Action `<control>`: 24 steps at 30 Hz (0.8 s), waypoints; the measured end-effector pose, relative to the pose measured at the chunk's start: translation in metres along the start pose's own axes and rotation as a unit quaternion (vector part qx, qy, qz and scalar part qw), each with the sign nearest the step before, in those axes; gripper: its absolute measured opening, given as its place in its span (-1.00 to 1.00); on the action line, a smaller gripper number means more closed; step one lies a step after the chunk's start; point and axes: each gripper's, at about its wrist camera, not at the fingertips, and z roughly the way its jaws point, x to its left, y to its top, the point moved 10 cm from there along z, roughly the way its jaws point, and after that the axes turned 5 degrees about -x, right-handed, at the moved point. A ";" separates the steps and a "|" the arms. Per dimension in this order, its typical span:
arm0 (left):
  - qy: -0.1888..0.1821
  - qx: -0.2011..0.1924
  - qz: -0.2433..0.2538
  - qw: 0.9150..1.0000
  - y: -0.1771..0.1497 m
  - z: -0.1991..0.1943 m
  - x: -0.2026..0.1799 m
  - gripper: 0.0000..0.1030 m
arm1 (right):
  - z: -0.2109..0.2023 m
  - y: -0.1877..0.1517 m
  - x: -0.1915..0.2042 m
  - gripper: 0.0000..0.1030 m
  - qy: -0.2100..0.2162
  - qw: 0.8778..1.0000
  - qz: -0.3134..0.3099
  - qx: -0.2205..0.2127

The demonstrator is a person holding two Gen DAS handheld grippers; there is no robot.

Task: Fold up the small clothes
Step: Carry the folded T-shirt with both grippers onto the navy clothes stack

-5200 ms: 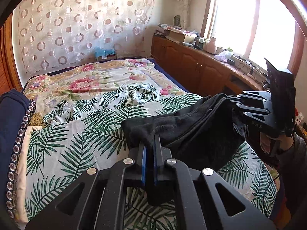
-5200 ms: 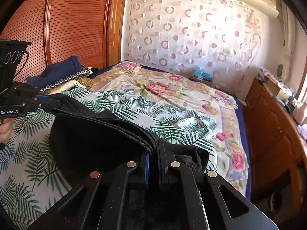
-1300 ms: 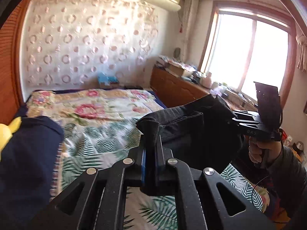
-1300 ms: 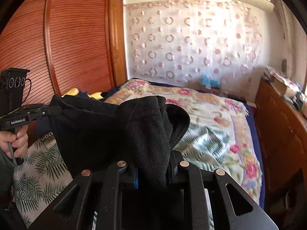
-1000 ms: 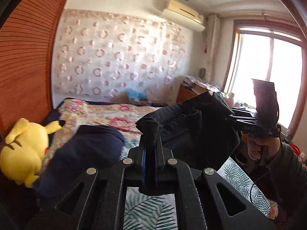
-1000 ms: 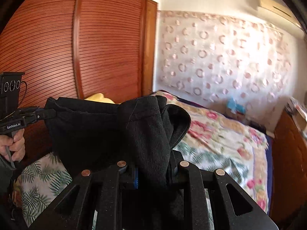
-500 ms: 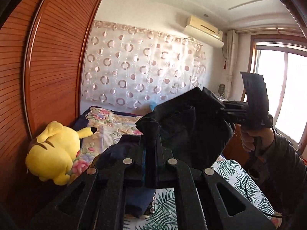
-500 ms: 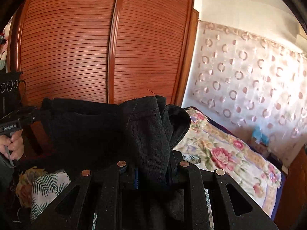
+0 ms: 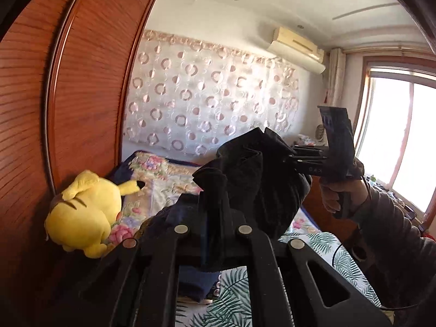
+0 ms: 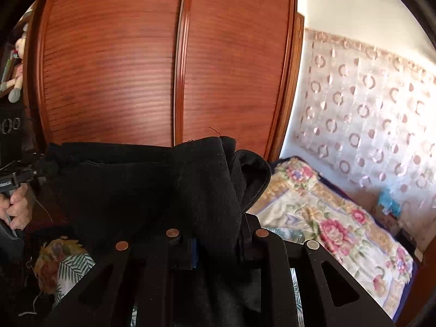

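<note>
Black garment held in the air between both of my grippers, above the bed.

I see the black knitted fabric garment (image 9: 261,179) folded over on itself in several thick layers, matte and soft-edged, with a loose thread standing up from its top edge in the right wrist view. My left gripper (image 9: 211,212) has its jaws pinched nearly together on one bunched corner. My right gripper (image 10: 215,234) has its jaws narrowly parted and clamped on a thicker fold at the opposite end. The cloth spans from one gripper to the other with a sagging middle, clear of the palm-leaf and floral printed bedspread (image 9: 321,245) below. A yellow plush toy (image 9: 84,215) lies beside the slatted reddish wooden wardrobe (image 10: 163,68), apart from the garment.
</note>
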 end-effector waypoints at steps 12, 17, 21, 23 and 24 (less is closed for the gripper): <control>0.094 0.076 -0.007 0.993 -0.070 0.072 0.054 -0.86 | 0.152 -0.016 -0.041 -0.58 -0.033 0.998 0.025 0.053; 0.135 0.087 -0.005 0.987 -0.074 0.085 0.072 -0.85 | 0.168 -0.033 -0.020 -0.40 -0.056 0.996 0.035 0.056; 0.139 0.092 0.005 0.986 -0.080 0.085 0.076 -0.76 | 0.160 -0.039 -0.015 -0.02 -0.092 0.993 0.048 0.053; 0.141 0.088 0.017 0.986 -0.081 0.082 0.073 -0.46 | 0.149 -0.037 -0.011 -0.01 -0.107 0.992 0.050 0.039; 0.137 0.089 0.020 0.986 -0.081 0.080 0.071 -0.33 | 0.144 -0.037 -0.008 -0.01 -0.110 0.992 0.053 0.034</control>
